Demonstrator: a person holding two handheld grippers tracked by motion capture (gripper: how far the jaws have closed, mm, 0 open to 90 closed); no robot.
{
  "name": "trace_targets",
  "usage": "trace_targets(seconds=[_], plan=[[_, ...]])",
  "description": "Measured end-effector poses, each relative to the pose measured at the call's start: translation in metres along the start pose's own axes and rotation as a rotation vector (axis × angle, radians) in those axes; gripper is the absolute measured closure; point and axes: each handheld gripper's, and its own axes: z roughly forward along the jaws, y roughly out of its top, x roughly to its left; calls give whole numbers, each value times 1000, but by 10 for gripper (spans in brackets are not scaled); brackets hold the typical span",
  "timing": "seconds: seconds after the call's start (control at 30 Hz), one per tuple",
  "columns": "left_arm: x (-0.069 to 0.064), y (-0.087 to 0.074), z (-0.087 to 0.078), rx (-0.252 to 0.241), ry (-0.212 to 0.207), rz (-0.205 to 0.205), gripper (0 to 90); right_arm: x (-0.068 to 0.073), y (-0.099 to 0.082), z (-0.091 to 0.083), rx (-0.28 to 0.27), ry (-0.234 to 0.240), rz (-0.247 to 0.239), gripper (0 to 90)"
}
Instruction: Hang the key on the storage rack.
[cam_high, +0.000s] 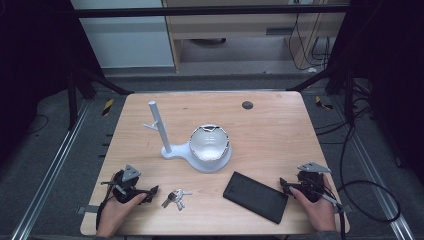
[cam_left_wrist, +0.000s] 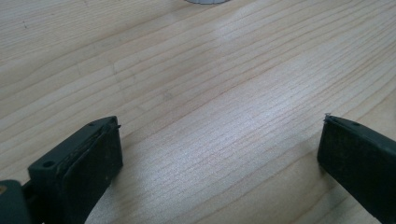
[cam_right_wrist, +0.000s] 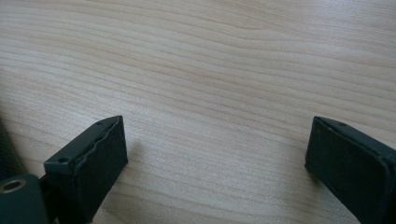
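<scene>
A white stand with an upright post (cam_high: 159, 127) and a round base (cam_high: 221, 161) sits mid-table, and a white bowl (cam_high: 209, 142) rests on that base. In front of it lie a bunch of keys (cam_high: 176, 198) and a flat black slab (cam_high: 255, 196). My left gripper (cam_high: 131, 188) rests at the front left, just left of the keys. Its jaws stand wide open over bare wood (cam_left_wrist: 219, 149). At the front right, my right gripper (cam_high: 307, 191) lies beside the slab, likewise open with nothing between its jaws (cam_right_wrist: 217, 149).
The wooden table (cam_high: 280, 135) has a small dark round hole (cam_high: 247, 105) near its far edge. Dark floor, metal rails and cables surround it. A sliver of the white base (cam_left_wrist: 205, 1) shows at the top of the left gripper view.
</scene>
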Motion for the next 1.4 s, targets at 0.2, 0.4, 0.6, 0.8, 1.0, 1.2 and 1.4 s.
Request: trace_targets(seconds=[0.2,0.4,0.6,0.8,1.0,1.2,1.4], plan=[[-12,11,-4,49,-35,36,135,0,0,0,0,5,-3,56],[-35,35,-12,186,-53,78,169,0,0,0,-2,6,-5,55],[-62,54,-14,318,-75,148,171,1,-1,-1,-2,8,-6,56],[-86,61,-7,415,-82,217,188,1,-1,0,-1,10,-9,53],[-90,66,-5,450,-80,223,305,1,-1,-1,-1,14,-15,52],[-92,64,0,481,-77,246,382,1,-1,0,-1,14,-15,51],[-92,62,-1,481,-79,246,434,1,-1,0,-1,14,-16,51]])
